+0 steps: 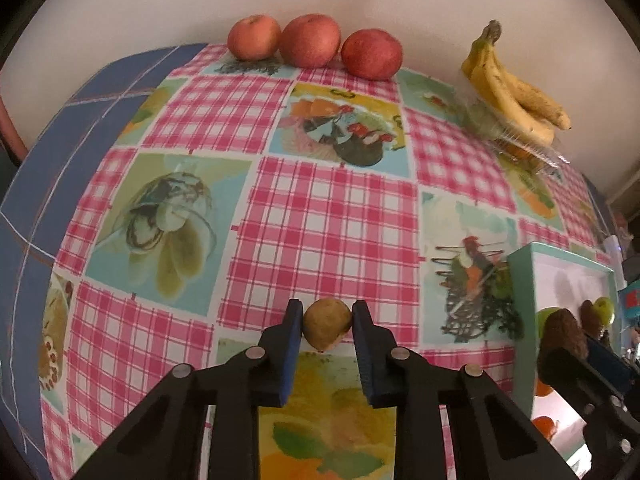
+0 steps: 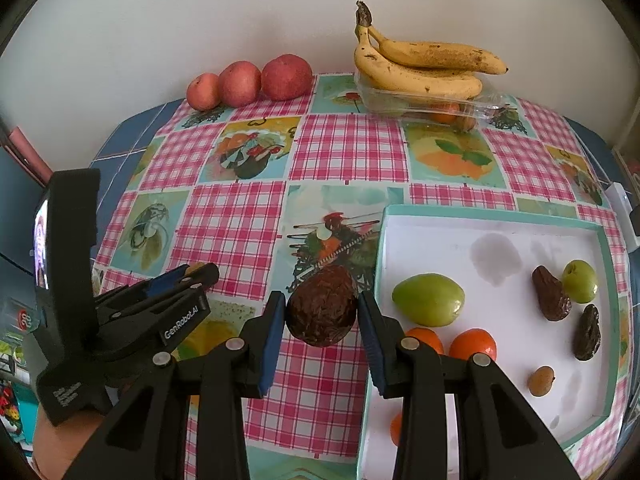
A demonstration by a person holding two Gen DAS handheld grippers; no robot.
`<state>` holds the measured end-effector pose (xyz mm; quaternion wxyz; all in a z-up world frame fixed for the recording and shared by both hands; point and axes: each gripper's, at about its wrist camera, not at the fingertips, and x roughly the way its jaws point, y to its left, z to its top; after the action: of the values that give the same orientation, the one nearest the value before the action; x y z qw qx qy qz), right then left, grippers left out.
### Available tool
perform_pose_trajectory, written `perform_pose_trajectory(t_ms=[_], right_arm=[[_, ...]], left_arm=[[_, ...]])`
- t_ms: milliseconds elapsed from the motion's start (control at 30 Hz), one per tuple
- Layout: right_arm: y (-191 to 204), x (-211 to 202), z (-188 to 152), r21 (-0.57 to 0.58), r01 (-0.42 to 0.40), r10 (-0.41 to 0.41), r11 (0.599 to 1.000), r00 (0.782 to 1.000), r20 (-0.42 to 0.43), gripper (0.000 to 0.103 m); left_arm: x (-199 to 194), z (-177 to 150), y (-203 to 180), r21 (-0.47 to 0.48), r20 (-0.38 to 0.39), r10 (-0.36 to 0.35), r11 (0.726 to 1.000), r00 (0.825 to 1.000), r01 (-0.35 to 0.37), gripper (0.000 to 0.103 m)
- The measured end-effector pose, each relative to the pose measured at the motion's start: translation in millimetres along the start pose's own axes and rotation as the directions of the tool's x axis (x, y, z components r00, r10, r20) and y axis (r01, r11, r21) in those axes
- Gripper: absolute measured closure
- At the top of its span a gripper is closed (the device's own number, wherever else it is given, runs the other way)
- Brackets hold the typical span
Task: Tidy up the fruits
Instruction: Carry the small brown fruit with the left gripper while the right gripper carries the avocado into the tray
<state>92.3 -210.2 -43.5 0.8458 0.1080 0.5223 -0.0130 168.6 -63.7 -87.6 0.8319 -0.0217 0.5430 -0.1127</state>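
Observation:
My left gripper (image 1: pixel 327 316) is shut on a small yellow-brown round fruit (image 1: pixel 326 323) above the checked tablecloth. It also shows in the right wrist view (image 2: pixel 200 274) at the left. My right gripper (image 2: pixel 322 308) is shut on a dark brown wrinkled fruit (image 2: pixel 322 312), just left of the white box (image 2: pixel 492 216); it also shows in the left wrist view (image 1: pixel 564 334). The box holds a large green fruit (image 2: pixel 428 299), a small green one (image 2: pixel 580 281), orange mandarins (image 2: pixel 472 344), two dark dates (image 2: pixel 550 294) and a small brown fruit (image 2: pixel 541 381).
Three red apples (image 2: pixel 248 82) stand in a row at the table's far edge by the wall. A bunch of bananas (image 2: pixel 424 68) lies on a clear plastic container (image 2: pixel 432 108) at the back right. The table's blue edge (image 1: pixel 48 152) is at the left.

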Motion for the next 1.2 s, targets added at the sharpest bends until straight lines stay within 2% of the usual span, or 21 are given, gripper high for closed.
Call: perform_pose_trajectory(t_ms=[267, 533, 767, 900, 1200], right_arm=[[-10, -13, 1, 0.03, 0.015, -0.016, 0.999, 1.0, 0.012, 0.064], [-34, -35, 1, 0.084, 0.05, -0.053, 0.995, 0.998, 0.042, 0.064], [-64, -57, -2, 0.149, 0.071, -0.085, 0.986, 0.993, 0.085, 0.064], [-83, -65, -5, 0.187, 0.08, -0.1, 0.979, 0.99, 0.099, 0.064], [-134, -83, -15, 0.289, 0.145, -0.184, 0.946, 0.976, 0.115, 0.064]], left_arm=[[-40, 7, -7, 0.014, 0.056, -0.085, 0.996, 0.995, 0.085, 0.076], [-78, 6, -13, 0.012, 0.091, -0.225, 0.974, 0.97, 0.225, 0.076], [-93, 0, -24, 0.029, 0.095, -0.254, 0.967, 0.963, 0.252, 0.076], [-101, -3, -36, 0.061, 0.106, -0.235, 0.971, 0.966, 0.229, 0.076], [-105, -18, -89, 0.181, 0.07, -0.262, 0.952, 0.962, 0.246, 0.076]])
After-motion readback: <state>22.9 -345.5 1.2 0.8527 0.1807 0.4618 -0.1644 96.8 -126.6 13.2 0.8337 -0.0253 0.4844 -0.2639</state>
